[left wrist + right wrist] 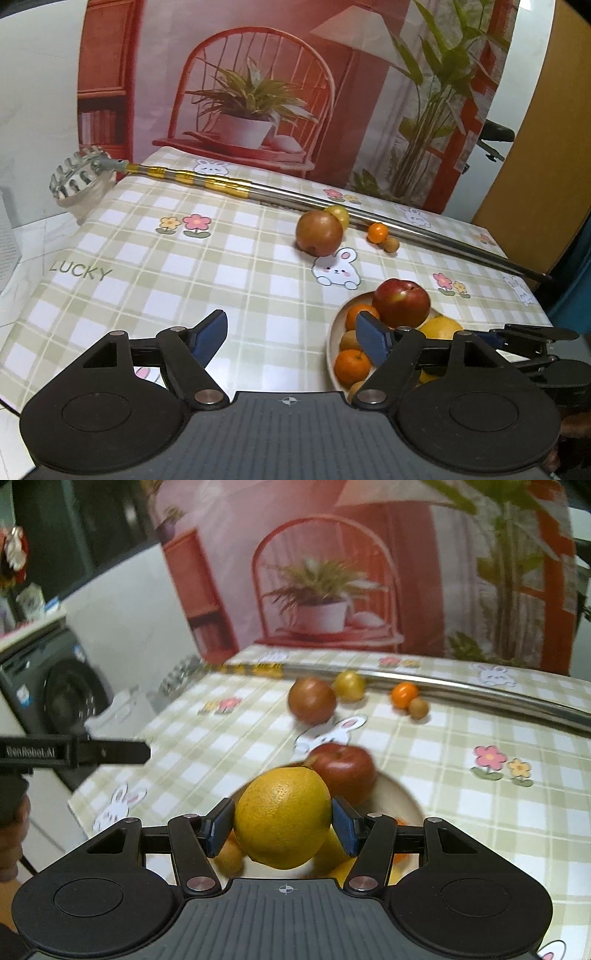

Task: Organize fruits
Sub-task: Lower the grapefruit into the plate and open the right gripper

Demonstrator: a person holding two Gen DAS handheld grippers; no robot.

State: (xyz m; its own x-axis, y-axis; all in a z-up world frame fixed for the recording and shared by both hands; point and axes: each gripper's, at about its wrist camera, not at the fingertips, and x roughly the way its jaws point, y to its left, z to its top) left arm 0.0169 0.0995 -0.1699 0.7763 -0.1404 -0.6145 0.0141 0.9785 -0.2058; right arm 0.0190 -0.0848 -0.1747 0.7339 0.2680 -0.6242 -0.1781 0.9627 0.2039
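My right gripper [282, 827] is shut on a large yellow citrus fruit [282, 821] and holds it just above the cream plate [410, 805]. The plate [332, 339] holds a red apple [402, 302], several small oranges [351, 366] and yellow fruit. My left gripper [291, 338] is open and empty over the tablecloth, left of the plate. Loose on the cloth farther back lie a brownish-red apple [318, 233], a small yellow fruit [340, 215], a small orange [377, 233] and a small brown fruit [391, 244].
A long metal rod [369, 216] with yellow bands lies slantwise across the far side of the table. A glass ashtray [79, 181] stands at the far left corner. A printed backdrop stands behind the table. A washing machine [55, 690] is to the left.
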